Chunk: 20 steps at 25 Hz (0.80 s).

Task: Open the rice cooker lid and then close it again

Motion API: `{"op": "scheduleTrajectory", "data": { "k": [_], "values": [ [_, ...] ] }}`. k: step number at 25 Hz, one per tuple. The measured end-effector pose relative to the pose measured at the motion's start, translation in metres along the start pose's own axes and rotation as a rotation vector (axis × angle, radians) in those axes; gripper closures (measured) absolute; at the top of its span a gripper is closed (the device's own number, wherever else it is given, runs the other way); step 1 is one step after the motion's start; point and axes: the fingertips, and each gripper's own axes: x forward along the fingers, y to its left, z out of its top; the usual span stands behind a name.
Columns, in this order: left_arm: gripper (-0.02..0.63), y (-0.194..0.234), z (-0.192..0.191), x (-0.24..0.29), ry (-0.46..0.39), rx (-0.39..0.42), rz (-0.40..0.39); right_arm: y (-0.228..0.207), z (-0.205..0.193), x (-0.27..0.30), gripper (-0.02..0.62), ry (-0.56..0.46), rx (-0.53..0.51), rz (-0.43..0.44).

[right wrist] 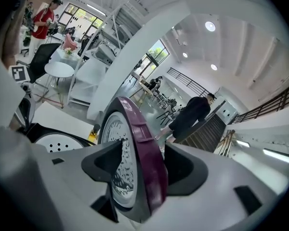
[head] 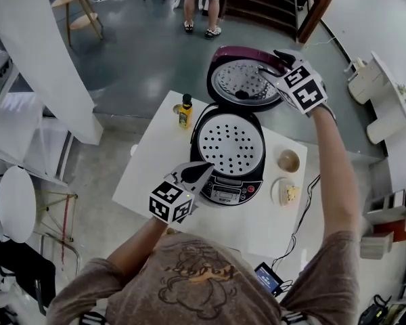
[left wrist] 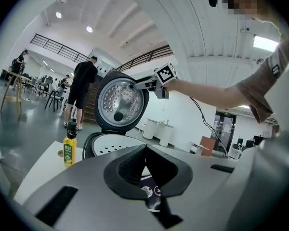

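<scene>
The rice cooker (head: 230, 147) stands on the white table (head: 152, 164) with its purple lid (head: 240, 80) swung up and back. A perforated white plate covers the pot opening. My right gripper (head: 274, 65) reaches the lid's upper right edge. In the right gripper view the lid's purple rim (right wrist: 144, 148) stands between the spread jaws, with small gaps on both sides. My left gripper (head: 197, 171) hovers at the cooker's front left, jaws together and holding nothing. The left gripper view shows the open lid (left wrist: 118, 100) and the right gripper (left wrist: 137, 84) at its top.
A yellow bottle (head: 185, 111) stands at the table's far edge, left of the cooker. A small bowl (head: 288, 160) and a plate with food (head: 287, 193) sit to the cooker's right. A cord runs off the table's right side. People stand on the floor beyond (head: 203, 5).
</scene>
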Motion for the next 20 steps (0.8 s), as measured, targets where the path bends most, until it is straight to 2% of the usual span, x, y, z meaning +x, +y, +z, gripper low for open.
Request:
{"op": "scheduleTrajectory", "data": {
  "k": [6, 11, 20],
  "values": [
    [0.584, -0.003, 0.0, 0.002, 0.004, 0.002, -0.016, 0.002, 0.007, -0.003, 0.334, -0.01, -0.025, 0.002],
    [0.584, -0.005, -0.003, 0.001, 0.007, -0.002, -0.019, 0.005, 0.006, -0.006, 0.35, -0.004, 0.009, 0.015],
    [0.584, -0.01, -0.004, 0.0, 0.005, -0.01, -0.028, 0.02, 0.009, -0.026, 0.368, -0.022, 0.006, 0.037]
  ]
}}
